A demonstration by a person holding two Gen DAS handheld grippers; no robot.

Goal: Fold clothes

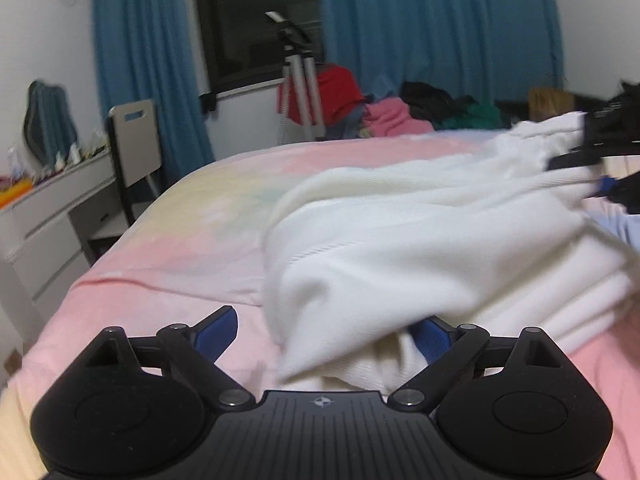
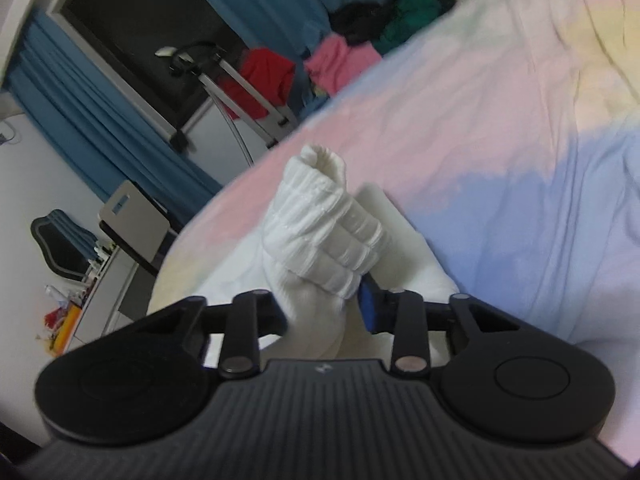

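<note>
We are holding the left gripper (image 1: 324, 330) low over the bed (image 1: 168, 248), with its jaws standing wide apart. The white sweater (image 1: 420, 240) is lying on the pastel sheet directly ahead of this gripper and to its right. A loose fold of the sweater is hanging down into the gap between the jaws and is covering most of the right blue pad (image 1: 430, 338). The left blue pad (image 1: 218, 326) is showing bare, apart from the fabric. We are not pinching the sweater on this side.

We are holding the right gripper (image 2: 324, 308) tilted over the bed (image 2: 500, 128), and its jaws are clamped on the sweater's ribbed cuff (image 2: 324, 236). The cuff is bunching up between the jaws and standing out just beyond the fingertips. One blue pad (image 2: 366, 304) is pressing against the ribbing; the other pad is hidden behind the fabric. In the left view, the right gripper (image 1: 596, 164) is appearing at the right edge, raised above the bed, with the sweater stretching up from the sheet to it.

At the far end of the bed, a pile of clothes (image 1: 384, 114) in red, pink, black and green is lying. A tripod (image 1: 300, 76) is standing before the window, between the blue curtains (image 1: 140, 60). A chair (image 1: 136, 144) is standing beside the white worktop (image 1: 56, 196) at the left.
</note>
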